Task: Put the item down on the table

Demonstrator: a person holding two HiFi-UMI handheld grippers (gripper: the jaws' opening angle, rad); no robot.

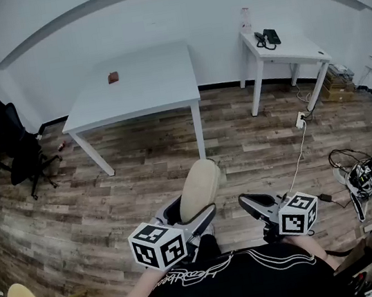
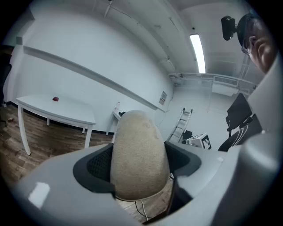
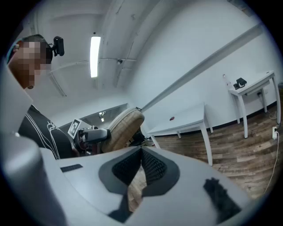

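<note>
Now | left gripper (image 1: 193,211) clamps beige oval item (image 2: 139,154) | right gripper (image 3: 141,160) clenched, empty | white table (image 1: 141,88) well apart

A: What sits between the jaws of the right claw (image 3: 141,149)?
B: Nothing. The jaws meet at their tips, above a wooden floor (image 3: 239,150).
A: And to the left?
B: The left claw (image 3: 102,134) clamps a tan oval item (image 3: 126,125), held in the air.
A: Behind?
B: A long white bench (image 3: 188,120) has a small red thing (image 3: 171,118) on it. Farther right, a smaller bench (image 3: 254,84) carries a dark thing (image 3: 241,82).
</note>
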